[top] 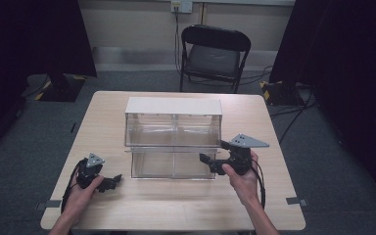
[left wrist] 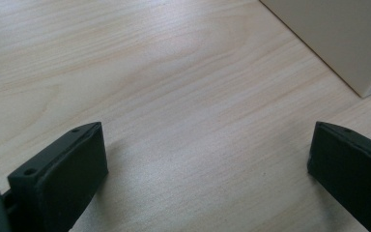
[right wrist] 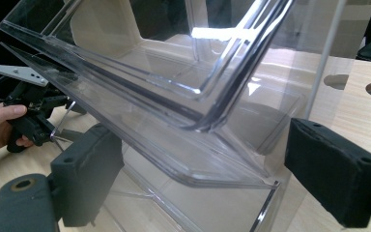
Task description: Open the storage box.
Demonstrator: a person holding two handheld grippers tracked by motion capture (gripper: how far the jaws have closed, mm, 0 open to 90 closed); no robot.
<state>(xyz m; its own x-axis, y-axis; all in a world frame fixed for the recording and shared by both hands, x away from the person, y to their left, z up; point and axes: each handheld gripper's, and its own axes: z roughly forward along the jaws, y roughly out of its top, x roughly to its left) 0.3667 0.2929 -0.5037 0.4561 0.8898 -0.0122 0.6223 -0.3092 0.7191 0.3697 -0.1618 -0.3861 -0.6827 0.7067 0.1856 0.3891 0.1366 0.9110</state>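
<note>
Even, soft overhead light; glare streaks the clear bin (right wrist: 207, 92); dark surroundings.

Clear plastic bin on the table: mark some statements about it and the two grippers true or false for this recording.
1. The right gripper is open at the clear two-tier bin. True.
2. The left gripper grips the bin. False: it is open over bare table, apart from the bin.
3. The bin's compartments hold parts. False: they look empty.
4. A black folding chair stands beyond the table. True.
</note>
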